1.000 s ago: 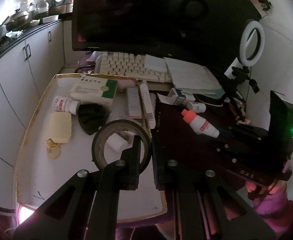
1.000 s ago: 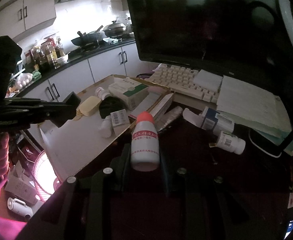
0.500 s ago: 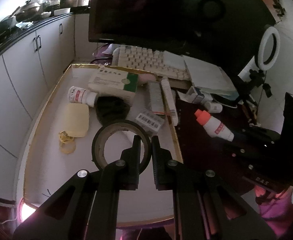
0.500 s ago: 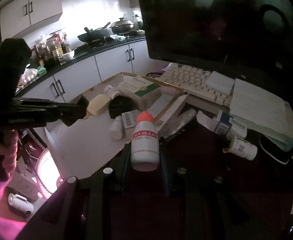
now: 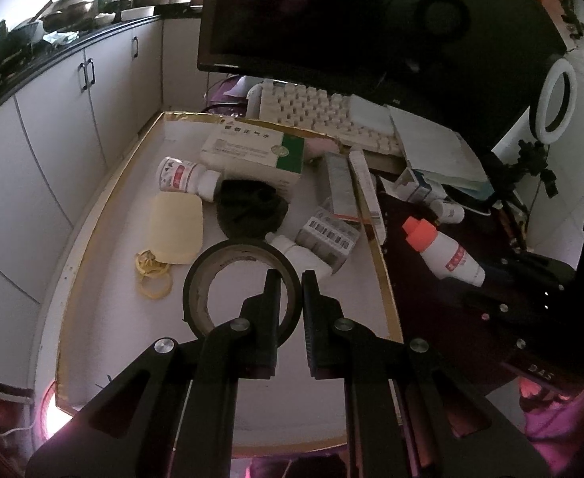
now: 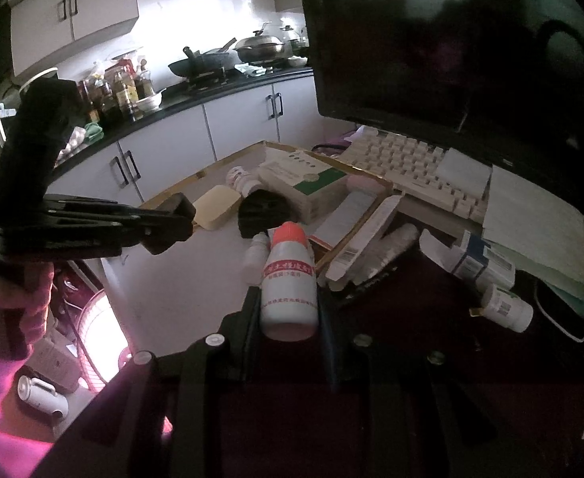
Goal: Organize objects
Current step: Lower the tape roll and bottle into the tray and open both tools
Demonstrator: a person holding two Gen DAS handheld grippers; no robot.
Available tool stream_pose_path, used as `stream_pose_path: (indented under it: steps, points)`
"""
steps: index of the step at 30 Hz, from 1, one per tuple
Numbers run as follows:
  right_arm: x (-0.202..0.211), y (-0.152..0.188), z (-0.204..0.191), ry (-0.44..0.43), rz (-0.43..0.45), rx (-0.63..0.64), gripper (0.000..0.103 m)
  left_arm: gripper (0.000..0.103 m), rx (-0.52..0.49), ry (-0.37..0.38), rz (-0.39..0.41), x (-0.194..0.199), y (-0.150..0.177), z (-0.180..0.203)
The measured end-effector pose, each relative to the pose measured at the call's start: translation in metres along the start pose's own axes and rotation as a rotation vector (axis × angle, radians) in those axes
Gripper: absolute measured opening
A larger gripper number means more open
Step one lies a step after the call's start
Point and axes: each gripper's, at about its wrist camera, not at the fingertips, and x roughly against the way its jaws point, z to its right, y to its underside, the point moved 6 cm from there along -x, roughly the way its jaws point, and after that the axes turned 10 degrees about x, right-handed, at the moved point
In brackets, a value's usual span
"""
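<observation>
My left gripper [image 5: 291,279] is shut on the wall of a black tape roll [image 5: 200,279], which hangs low over the bare floor of a white gold-rimmed tray [image 5: 92,239]. In the right wrist view that gripper [image 6: 168,219] reaches in from the left, held by a hand. My right gripper [image 6: 288,302] is shut on a white bottle with an orange cap [image 6: 290,279], cap pointing away, above the dark table by the tray's [image 6: 232,158] right edge. The left wrist view shows the same bottle [image 5: 443,251] at the right.
In the tray lie a green-and-white box [image 5: 252,147], a red-labelled bottle [image 5: 184,177], a black cloth [image 5: 252,211], a yellow pad [image 5: 176,227], rubber bands [image 5: 152,275] and a barcode pack [image 5: 327,235]. Behind stand a keyboard [image 5: 315,111] and a monitor [image 5: 371,20]; more small bottles and boxes [image 6: 503,306] lie right.
The left gripper has carried the tape roll leftward and a little lower, off the small white bottle to bare tray floor. The right gripper has moved its bottle closer to the tray.
</observation>
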Motion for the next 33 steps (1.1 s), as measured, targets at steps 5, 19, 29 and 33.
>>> stream_pose_path:
  steps: [5,19,29,33]
  points:
    - [-0.004,-0.001,-0.002,-0.004,-0.005,0.005,0.026,0.010,0.004,-0.007,-0.006,-0.004,0.001,-0.005]
    - [-0.010,-0.004,-0.012,-0.043,-0.010,0.008,0.026,0.010,0.020,-0.042,-0.036,-0.013,0.006,-0.018]
    - [-0.029,-0.008,-0.031,-0.146,-0.041,0.022,0.026,0.010,-0.005,-0.033,-0.115,-0.029,0.024,-0.012]
    - [-0.044,-0.010,-0.038,-0.181,-0.074,0.017,0.026,0.010,-0.003,-0.031,-0.129,-0.031,0.028,-0.013]
